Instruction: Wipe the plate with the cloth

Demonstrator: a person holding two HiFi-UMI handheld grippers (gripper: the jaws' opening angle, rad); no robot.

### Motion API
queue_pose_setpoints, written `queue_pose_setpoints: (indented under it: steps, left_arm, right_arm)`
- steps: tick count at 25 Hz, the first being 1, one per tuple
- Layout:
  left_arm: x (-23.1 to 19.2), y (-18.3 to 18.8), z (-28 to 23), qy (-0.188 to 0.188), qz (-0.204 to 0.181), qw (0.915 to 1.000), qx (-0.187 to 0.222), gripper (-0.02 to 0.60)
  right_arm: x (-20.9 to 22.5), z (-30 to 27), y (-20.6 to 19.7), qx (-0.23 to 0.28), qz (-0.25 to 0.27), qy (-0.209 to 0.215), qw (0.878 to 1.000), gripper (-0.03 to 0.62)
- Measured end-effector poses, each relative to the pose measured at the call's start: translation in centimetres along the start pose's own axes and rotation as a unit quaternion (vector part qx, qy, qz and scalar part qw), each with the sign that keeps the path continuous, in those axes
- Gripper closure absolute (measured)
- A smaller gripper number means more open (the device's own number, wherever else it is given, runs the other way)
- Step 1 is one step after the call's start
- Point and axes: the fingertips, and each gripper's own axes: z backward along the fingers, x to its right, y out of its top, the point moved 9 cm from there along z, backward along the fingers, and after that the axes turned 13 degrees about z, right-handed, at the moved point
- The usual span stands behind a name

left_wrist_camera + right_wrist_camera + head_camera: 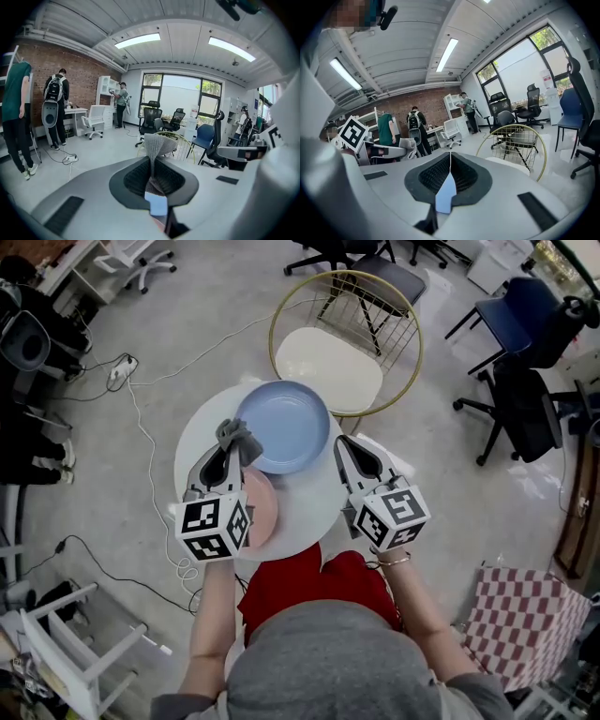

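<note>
Here, the left gripper point(228, 448) pinches the cloth point(240, 435) at the plate's point(289, 426) rim; right gripper point(339, 442) closed opposite.

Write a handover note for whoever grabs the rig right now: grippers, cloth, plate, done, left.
Left gripper: shut on the grey cloth, which sticks out past the tips at the blue plate's left rim.
Right gripper: shut, nothing between the jaws, beside the plate's right rim.
The blue plate sits on the white round table; a pink plate lies partly under the left gripper.
Done: cloth gripped and at the plate.
Left: wipe the plate's surface, perhaps steadying it with the right gripper.
</note>
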Motion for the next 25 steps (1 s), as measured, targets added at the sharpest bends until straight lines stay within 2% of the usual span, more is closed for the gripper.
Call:
queue_pose_setpoints:
  steps: [12,25]
  left_arm:
    - [-0.7,0.5,-5.7,-0.043,-0.014,0.9981,-0.041,0.548]
    - [0.7,-2.1,-12.1,-0.055,0.002,0.9936,-0.099,0.548]
  right_arm:
    - [1.0,-2.2,-1.7,-0.028,-0.024,-0.035,0.999,0.565]
    - [4.4,-6.1,-3.9,-0.065,-0.031,-0.022,0.997,0.565]
